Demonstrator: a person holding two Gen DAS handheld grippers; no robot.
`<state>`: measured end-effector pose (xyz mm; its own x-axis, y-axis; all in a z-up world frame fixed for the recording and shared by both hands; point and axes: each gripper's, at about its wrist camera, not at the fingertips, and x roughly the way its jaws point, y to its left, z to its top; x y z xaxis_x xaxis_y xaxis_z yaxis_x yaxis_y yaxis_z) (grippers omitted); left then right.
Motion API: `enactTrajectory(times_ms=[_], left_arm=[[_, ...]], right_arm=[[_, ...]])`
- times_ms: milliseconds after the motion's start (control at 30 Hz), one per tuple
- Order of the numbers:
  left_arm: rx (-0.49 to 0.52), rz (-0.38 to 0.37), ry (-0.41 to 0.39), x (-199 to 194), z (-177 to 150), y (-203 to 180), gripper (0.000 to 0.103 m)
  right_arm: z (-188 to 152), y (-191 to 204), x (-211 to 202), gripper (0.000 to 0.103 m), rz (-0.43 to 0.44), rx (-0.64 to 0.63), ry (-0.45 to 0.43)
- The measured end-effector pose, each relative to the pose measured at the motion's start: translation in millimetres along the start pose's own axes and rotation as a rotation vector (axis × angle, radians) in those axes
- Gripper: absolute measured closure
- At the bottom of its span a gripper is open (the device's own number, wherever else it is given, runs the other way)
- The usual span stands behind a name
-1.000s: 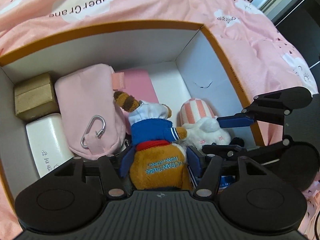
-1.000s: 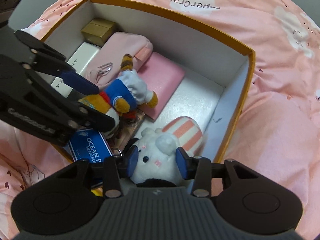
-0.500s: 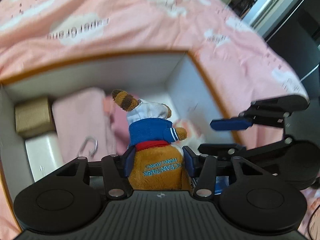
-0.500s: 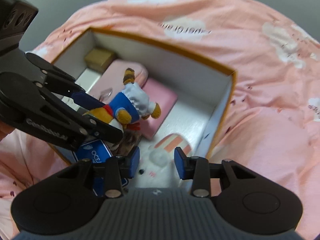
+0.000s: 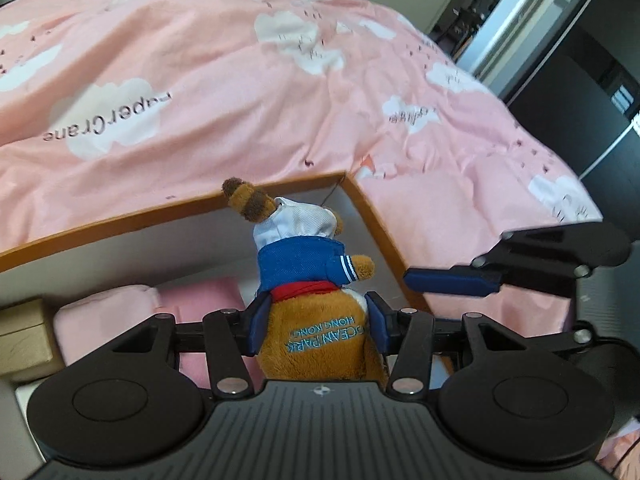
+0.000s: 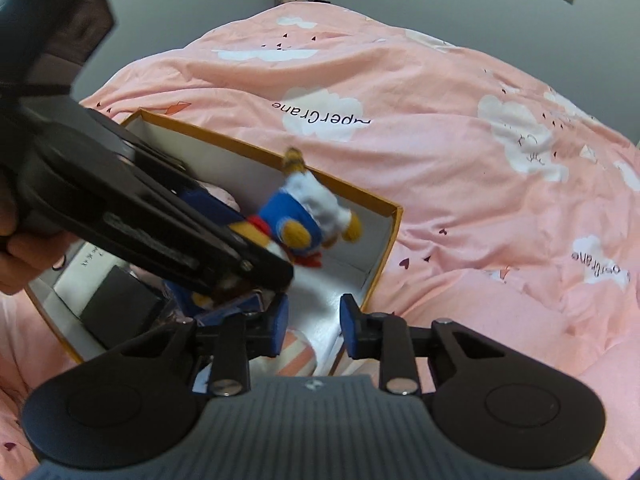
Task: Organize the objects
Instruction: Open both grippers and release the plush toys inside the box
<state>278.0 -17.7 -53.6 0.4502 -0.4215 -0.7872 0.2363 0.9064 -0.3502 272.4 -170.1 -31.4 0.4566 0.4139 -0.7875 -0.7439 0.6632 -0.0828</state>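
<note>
Brown plush toy in a blue jacket (image 5: pixel 320 312) — one — is clamped in the left gripper (image 5: pixel 316 326), lower centre, above one orange-rimmed white cardboard box (image 5: pixel 372 220). Right gripper (image 6: pixel 312 324), jaws just narrowing, holds nothing.

Bed covered by a rumpled pink cotton duvet (image 5: pixel 248 92) printed with white clouds, small dark birds and the words "PaperCrane"; it fills the bed out to every visible edge and humps up toward the far side. Directly on the duvet: one open rectangular cardboard box (image 6: pixel 382 236) with orange rim and white inner walls, sitting toward the near side, the fabric pressed down around it. Folds of duvet rise against its right wall and far wall. Nothing else can be made out lying on the cover itself.
</note>
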Motion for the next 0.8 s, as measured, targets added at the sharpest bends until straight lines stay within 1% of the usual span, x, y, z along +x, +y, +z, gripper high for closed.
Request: enactTrajectory(times_ms=[100,167,233,267,367,400,433,500,533,567,600,700,800], left_arm=[[0.007,-0.012,0.025,12.7,-0.1,4.8,0.046],[0.0,-0.001,0.05,20.6,1.7,9.3,0.046],[0.008,0.011,0.067,29.2,2.2,14.2,0.046],[-0.009,0.009,0.072,32.2,2.4,17.5,0.046],[-0.053,-0.041,0.07,38.4,4.1,26.6,0.043],[-0.058,-0.043,0.071,39.9,3.9,27.7,0.043],[-0.054,-0.029,0.064,39.8,3.3,27.2,0.043],[-0.02,0.028,0.032,35.2,3.1,23.7,0.042],[-0.009,0.04,0.024,31.8,3.0,23.0,0.036],[-0.009,0.037,0.017,28.0,3.7,23.5,0.033],[-0.012,0.023,0.013,22.8,4.3,23.7,0.033],[-0.004,0.008,0.022,10.1,4.6,20.5,0.038],[0.011,0.011,0.052,1.6,-0.9,15.3,0.039]], right_arm=[[0.3,-0.2,3.0,0.077,-0.009,-0.025,-0.004],[-0.6,1.3,7.4,0.079,-0.015,-0.046,0.005],[-1.7,2.5,11.0,0.079,-0.018,-0.065,0.003],[-1.6,2.8,12.4,0.079,-0.016,-0.071,0.003],[-1.4,3.5,16.0,0.079,-0.024,-0.08,0.004],[-1.2,3.7,16.9,0.079,-0.025,-0.081,0.004],[-0.8,3.6,17.6,0.079,-0.026,-0.08,0.006],[-0.9,3.8,18.0,0.079,-0.025,-0.082,0.007],[-0.9,4.1,18.0,0.079,-0.028,-0.085,0.008],[-0.9,4.6,17.8,0.079,-0.03,-0.089,0.007],[-1.1,5.2,17.5,0.079,-0.032,-0.093,0.007],[-1.1,7.4,17.8,0.079,-0.041,-0.104,0.008],[-0.9,9.1,18.3,0.079,-0.047,-0.107,0.014]])
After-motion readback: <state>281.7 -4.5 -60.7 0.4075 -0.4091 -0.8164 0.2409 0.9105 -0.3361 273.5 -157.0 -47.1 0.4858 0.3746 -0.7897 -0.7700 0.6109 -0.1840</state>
